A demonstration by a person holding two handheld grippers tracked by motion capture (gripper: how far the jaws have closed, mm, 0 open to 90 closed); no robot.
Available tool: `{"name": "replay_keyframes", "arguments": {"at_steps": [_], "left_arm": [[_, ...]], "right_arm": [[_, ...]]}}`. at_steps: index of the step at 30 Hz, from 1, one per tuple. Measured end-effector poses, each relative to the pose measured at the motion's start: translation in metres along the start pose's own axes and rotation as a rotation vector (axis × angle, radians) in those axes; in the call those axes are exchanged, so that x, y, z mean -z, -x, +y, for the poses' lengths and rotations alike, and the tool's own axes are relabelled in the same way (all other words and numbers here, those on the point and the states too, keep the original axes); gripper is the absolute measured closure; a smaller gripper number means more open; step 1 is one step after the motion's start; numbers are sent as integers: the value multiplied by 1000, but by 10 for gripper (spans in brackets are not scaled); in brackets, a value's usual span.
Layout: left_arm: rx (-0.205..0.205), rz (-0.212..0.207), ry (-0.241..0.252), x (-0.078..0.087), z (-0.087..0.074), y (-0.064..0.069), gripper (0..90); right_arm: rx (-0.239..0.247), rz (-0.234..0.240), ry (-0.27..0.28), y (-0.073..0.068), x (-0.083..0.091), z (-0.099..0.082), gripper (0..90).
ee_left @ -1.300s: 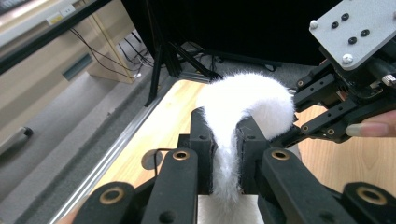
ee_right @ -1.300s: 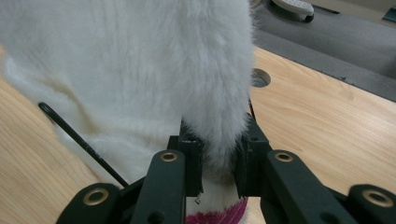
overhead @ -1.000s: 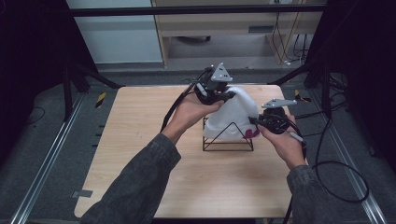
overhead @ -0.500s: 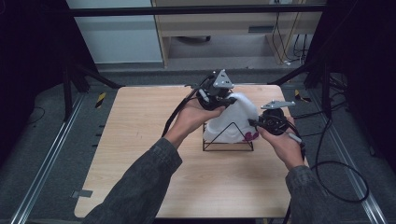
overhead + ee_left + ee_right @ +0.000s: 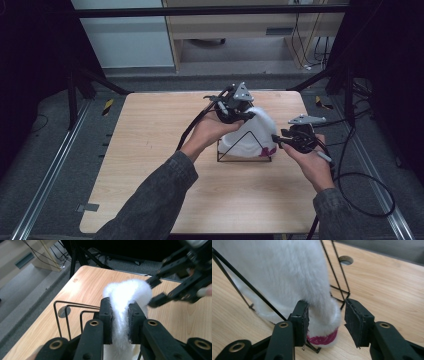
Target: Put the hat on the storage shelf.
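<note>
Draping white fuzzy sock (image 5: 248, 134) over black wire rack (image 5: 244, 151), near right-centre of worktop (image 5: 150, 150).

Left gripper (image 5: 120, 315): jaws narrow, clamped on the sock's upper fold, above the rack's top wire. Fabric bulges out past the pads (image 5: 107, 315).

Right gripper (image 5: 325, 320): jaws have just been opening. Now part open, sock's lower end with pink band (image 5: 323, 339) between them; left pad looks to be brushing the pile, right pad clear, no squeeze. Read as released. Seen from above, right gripper (image 5: 280, 141) sits at the rack's right-hand lower corner.

Sock: hanging over the rack, pink-banded end low at the rack's base, close to or touching the worktop; contact hard to call.

Doing this step well, as judged:
- Back the right jaws straight off along their own axis, away from the rack. Pile snags on pads; sideways exit likely drags the end off the wire.
- Open a bit wider before retreating so the brushing pad clears.
- Keep left clamp on until the right is clear, then lower so the fold sits on the rack's top wire before letting go.
- Watch the rack: light wire frame, unweighted, likely to slide or tip if the sock gets tugged.
- Check both hanging sides roughly balanced over the rack, else sock slips off.
</note>
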State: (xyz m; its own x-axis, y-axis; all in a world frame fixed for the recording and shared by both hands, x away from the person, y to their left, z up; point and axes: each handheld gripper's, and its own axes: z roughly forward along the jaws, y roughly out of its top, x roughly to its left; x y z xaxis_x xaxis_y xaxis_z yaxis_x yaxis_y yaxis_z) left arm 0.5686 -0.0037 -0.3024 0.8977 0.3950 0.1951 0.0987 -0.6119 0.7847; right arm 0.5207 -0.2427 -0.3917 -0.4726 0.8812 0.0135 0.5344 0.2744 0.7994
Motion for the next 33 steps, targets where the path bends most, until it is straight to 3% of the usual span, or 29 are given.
{"name": "replay_keyframes", "arguments": {"at_steps": [4, 5, 7, 9, 10, 13, 17, 21, 24, 27, 29, 33], "left_arm": [[-3, -11, 18, 0, -3, 0, 693], [-5, 4, 26, 2, -4, 0, 693], [24, 1, 43, 9, -4, -1, 478], [34, -8, 55, 14, -5, -2, 412], [34, 1, 60, 21, -6, -2, 373], [60, -7, 50, 35, -15, 1, 273], [79, 18, 34, 47, -26, 7, 225], [115, 23, 24, 64, -42, 14, 103], [88, 54, 36, 83, -55, 18, 50], [70, 66, 23, 101, -78, 24, 27], [77, 64, 13, 109, -95, 27, 27], [106, 81, -27, 118, -127, 32, 37]], "right_arm": [[-10, -52, 18, 2, 7, -1, 506], [-17, -66, 25, 2, 10, -1, 487], [-25, -84, 34, 1, 15, -1, 398], [-24, -88, 39, 1, 16, -2, 377], [-26, -103, 47, -2, 18, -3, 311], [-32, -105, 56, -10, 22, -5, 221], [-23, -112, 84, -20, 33, -8, 169], [5, -84, 108, -39, 52, -17, 98], [55, -53, 126, -53, 57, -22, 92], [115, -19, 101, -68, 53, -26, 73], [161, 18, 71, -82, 50, -29, 82], [196, 49, 50, -103, 41, -36, 130]]}}
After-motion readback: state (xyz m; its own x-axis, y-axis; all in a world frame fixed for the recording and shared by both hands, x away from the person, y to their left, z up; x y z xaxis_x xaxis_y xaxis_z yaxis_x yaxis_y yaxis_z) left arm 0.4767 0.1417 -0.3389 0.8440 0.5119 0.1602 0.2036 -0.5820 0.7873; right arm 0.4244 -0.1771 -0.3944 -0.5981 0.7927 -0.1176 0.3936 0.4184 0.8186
